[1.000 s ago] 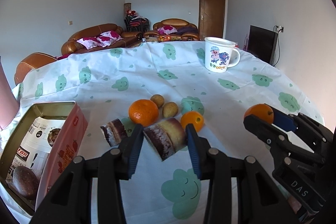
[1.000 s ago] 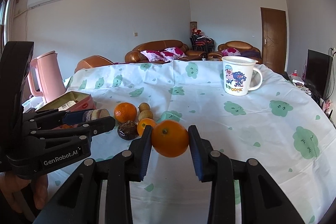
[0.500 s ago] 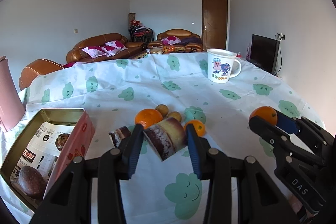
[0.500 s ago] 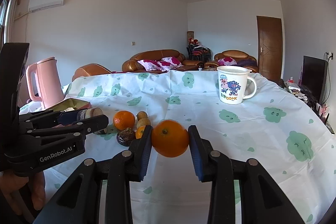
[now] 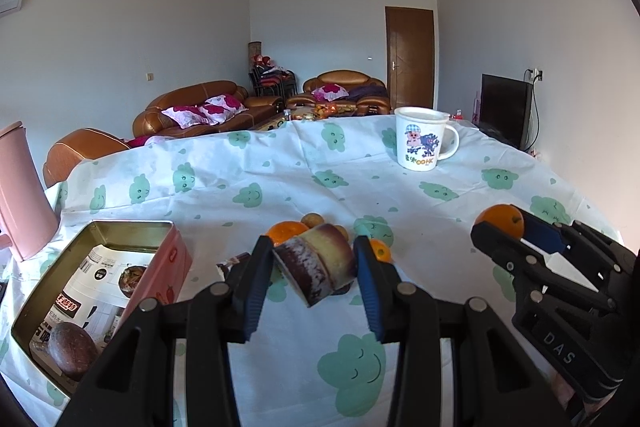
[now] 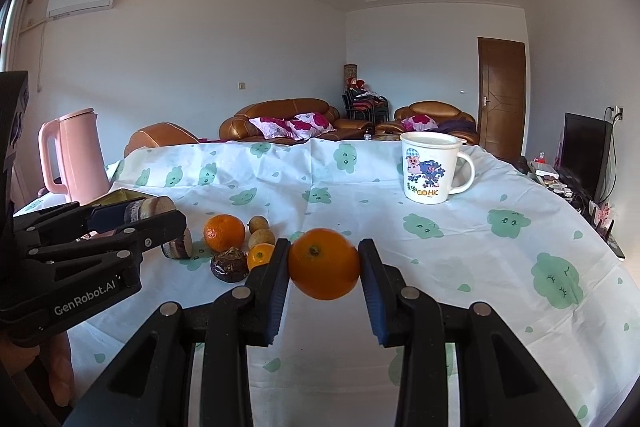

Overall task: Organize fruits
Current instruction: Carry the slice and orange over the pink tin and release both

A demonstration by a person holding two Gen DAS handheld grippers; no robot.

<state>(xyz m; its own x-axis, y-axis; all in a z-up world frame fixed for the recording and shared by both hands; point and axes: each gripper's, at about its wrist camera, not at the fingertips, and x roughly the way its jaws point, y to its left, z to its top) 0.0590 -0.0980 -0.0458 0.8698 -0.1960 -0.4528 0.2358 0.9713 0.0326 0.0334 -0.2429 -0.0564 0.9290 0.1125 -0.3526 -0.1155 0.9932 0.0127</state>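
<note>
My left gripper [image 5: 314, 267] is shut on a short piece of sugarcane [image 5: 318, 263], purple-skinned with a pale cut end, held above the table. My right gripper [image 6: 324, 265] is shut on an orange [image 6: 324, 263], also held above the table; it shows at the right of the left wrist view [image 5: 500, 221]. On the cloth lie an orange [image 6: 224, 233], a small orange [image 6: 260, 255], two small brown fruits [image 6: 260, 231], a dark round fruit [image 6: 230, 265] and another sugarcane piece [image 6: 178, 247]. An open pink tin [image 5: 100, 287] at the left holds a dark round fruit [image 5: 72, 351].
A white cartoon mug [image 6: 430, 167] stands at the back right of the table. A pink kettle [image 6: 74, 155] stands at the left edge. The cloth [image 6: 460, 247] has green cloud prints. Sofas, a door and a TV are beyond the table.
Both grippers have risen and tilted up while keeping their loads; the fruit pile and tin now sit lower in both views. Nothing was let go.
</note>
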